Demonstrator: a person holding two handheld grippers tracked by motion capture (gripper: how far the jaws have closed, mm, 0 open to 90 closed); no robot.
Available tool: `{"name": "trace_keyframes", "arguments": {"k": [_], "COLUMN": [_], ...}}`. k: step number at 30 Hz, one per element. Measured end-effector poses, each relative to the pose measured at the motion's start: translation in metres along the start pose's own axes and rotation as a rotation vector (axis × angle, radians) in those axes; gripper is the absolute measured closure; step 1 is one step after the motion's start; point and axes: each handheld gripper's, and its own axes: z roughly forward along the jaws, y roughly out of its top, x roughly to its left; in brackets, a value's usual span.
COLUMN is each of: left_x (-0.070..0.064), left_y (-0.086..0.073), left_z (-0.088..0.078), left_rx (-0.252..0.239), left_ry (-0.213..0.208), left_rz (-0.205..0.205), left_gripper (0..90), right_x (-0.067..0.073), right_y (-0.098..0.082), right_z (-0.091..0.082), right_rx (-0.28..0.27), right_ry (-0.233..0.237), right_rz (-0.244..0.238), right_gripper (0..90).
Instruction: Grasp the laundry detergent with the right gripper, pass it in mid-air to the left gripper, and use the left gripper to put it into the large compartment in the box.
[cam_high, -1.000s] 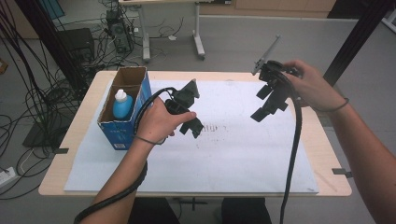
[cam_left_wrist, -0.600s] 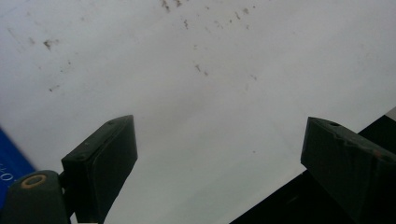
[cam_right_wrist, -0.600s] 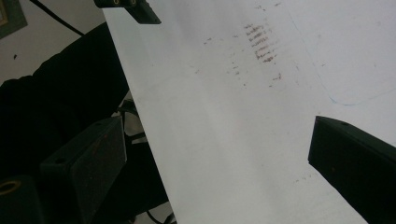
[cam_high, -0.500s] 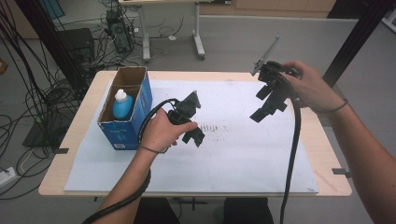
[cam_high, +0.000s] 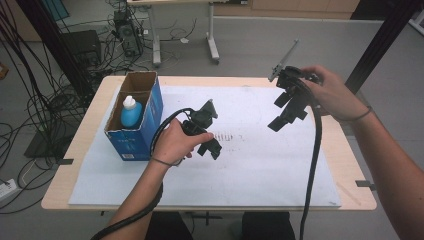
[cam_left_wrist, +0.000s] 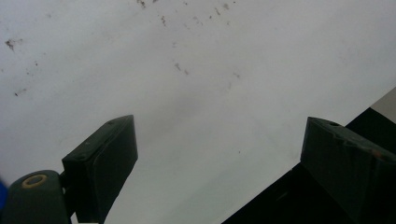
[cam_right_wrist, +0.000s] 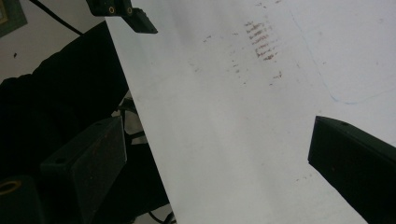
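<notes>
Bottle (cam_high: 131, 111), blue with a white cap, stands upright inside the open cardboard box (cam_high: 150, 107) at the left of the table (cam_high: 90, 117), and it is the thing nearest the left gripper (cam_high: 209, 146), so I take it as the likely target. That gripper hangs low over the white paper sheet (cam_high: 250, 165) just right of the box, jaws spread wide with nothing between them, as the left gripper view confirms. The right gripper (cam_high: 285, 116) is held higher, well apart over the sheet's right half, its jaws likewise spread and empty. Risks, as I judge them: a reach into the box from the side could catch the box wall or flap and shove the light carton across the sheet; a pinch on the narrow cap rather than the body could tip the bottle against the wall; the trailing cable could drag on the box rim. Count: one bottle, one box, one paper sheet bearing a patch of reddish smudges (cam_high: 227, 135), two grippers, one table.
</notes>
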Motion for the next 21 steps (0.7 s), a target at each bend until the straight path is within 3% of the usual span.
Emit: {"name": "trace_keyframes", "arguments": {"k": [21], "left_x": [0.0010], "left_y": [-0.0008], "left_z": [-0.0030], "left_rx": [-0.003], "left_ry": [-0.007], "left_rz": [-0.005], "left_gripper": [11.3], "right_x": [0.0029], "right_y": [-0.0011], "right_z": [-0.0031], "right_rx": [-0.011], "right_ry": [-0.003], "right_rz": [0.004], "right_gripper": [4.0]}}
